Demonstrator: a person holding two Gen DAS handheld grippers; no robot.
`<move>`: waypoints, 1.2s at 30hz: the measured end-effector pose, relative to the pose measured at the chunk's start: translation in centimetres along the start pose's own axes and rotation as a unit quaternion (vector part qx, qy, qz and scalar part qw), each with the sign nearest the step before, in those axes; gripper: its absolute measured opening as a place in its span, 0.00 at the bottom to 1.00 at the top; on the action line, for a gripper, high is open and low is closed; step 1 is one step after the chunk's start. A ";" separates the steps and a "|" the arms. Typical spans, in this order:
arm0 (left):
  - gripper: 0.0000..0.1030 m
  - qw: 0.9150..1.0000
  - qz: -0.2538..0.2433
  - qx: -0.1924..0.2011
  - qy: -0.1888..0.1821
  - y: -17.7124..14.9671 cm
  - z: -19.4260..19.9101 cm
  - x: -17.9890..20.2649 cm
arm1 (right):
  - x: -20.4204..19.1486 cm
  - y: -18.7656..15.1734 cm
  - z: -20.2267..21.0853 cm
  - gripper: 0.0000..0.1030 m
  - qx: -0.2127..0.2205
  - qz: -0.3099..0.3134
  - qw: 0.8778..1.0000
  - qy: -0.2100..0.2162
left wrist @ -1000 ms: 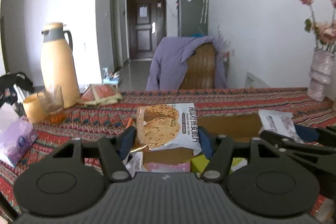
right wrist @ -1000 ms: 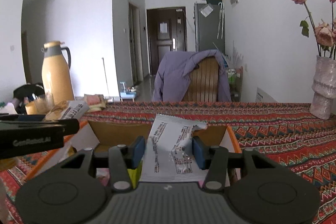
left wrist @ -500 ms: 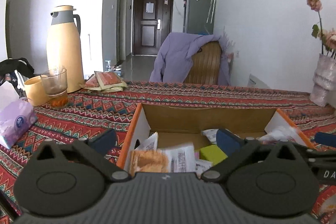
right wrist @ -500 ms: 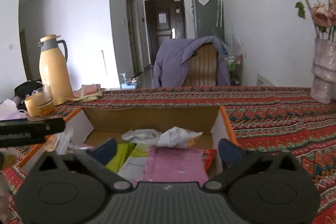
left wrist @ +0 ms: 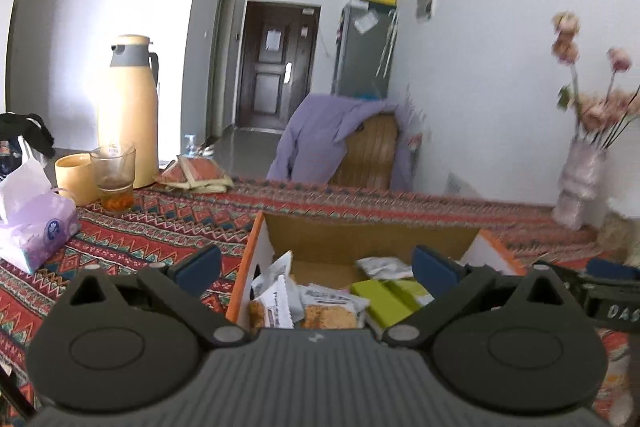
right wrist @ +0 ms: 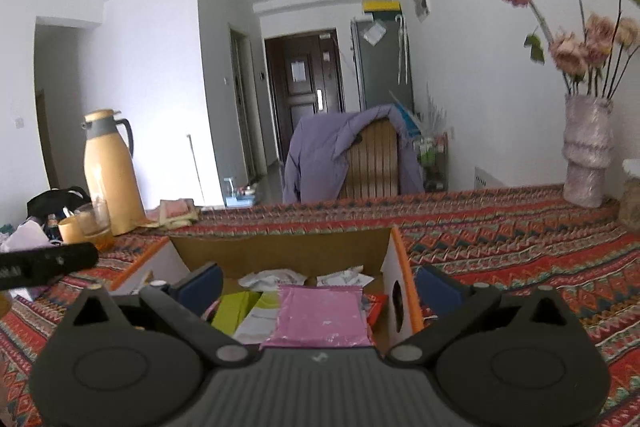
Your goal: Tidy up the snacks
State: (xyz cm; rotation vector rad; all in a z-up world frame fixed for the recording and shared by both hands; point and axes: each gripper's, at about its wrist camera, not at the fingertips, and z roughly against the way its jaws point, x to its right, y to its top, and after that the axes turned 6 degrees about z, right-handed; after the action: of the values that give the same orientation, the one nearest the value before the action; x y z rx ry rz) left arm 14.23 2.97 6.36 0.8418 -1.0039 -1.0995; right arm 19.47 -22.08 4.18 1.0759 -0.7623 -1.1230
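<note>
A yellow thermos jug (left wrist: 128, 111) stands at the far left of the patterned tabletop (right wrist: 520, 227), with a glass of tea (left wrist: 114, 177) and a yellow cup (left wrist: 74, 177) just beside it, a purple tissue pack (left wrist: 36, 227) nearer, and a vase of dried flowers (right wrist: 586, 151) at the far right. A chair draped with a purple jacket (right wrist: 340, 155) stands behind the tabletop. Between both tools sits an open cardboard box (right wrist: 280, 251) with orange edges, holding snack packets: cookie packs (left wrist: 320, 313) at its left, green packs (left wrist: 384, 297) in the middle, a pink pack (right wrist: 320, 313) on top at the right. The left gripper (left wrist: 316, 267) has its fingers spread wide and empty across the box's left wall; the right gripper (right wrist: 318, 281) is likewise wide open and empty, straddling the box's right wall. Bare cloth lies to the right of the box.
</note>
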 end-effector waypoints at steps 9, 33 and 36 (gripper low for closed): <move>1.00 1.000 -0.006 0.010 -0.024 -2.8 6.1 -1.3 | -0.6 -3.0 6.9 1.00 0.013 0.011 1.000 0.006; 1.00 0.998 -0.035 -0.045 -0.020 -10.4 9.4 -2.3 | -1.7 -9.6 11.4 1.00 -0.039 0.011 0.999 -0.004; 1.00 0.998 -0.035 -0.047 -0.020 -10.5 9.3 -2.3 | -1.8 -9.7 11.4 1.00 -0.041 0.013 0.999 -0.005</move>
State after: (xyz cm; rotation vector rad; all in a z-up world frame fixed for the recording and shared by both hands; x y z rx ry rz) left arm 1.97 1.96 -0.69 0.7862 -0.9535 -1.2179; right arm 5.58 -24.17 -1.18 0.9906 -0.7297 -1.1294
